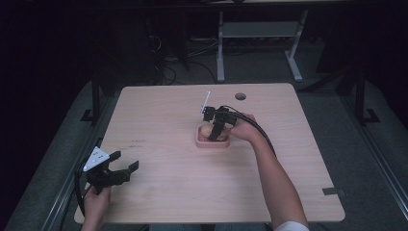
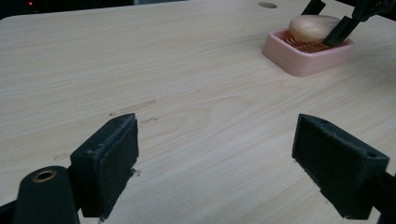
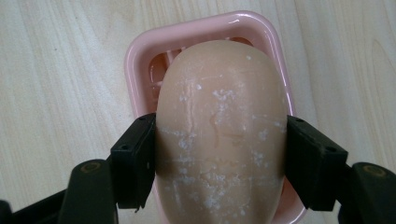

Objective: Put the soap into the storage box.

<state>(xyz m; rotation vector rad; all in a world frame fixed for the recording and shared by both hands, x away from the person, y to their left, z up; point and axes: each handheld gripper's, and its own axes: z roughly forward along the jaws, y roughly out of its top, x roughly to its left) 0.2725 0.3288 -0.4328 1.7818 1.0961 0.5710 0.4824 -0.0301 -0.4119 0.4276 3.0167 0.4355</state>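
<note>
Here my right gripper (image 3: 219, 163) is clenched on the beige soap bar (image 3: 222, 135), right over the pink soap dish (image 1: 212, 140) mid-table. My left gripper (image 1: 121, 162) rests near the table's (image 1: 288, 192) front-left corner, jaws spread, gripping nothing.

A pale wood bench (image 1: 159, 120) is standing on grey floor (image 1: 337, 96), a round hole (image 1: 240, 96) showing near its far edge. Beyond it, white desk legs (image 1: 221, 48) are rising into darkness, with cables (image 1: 168, 67) lying tangled on the floor beside them.
</note>
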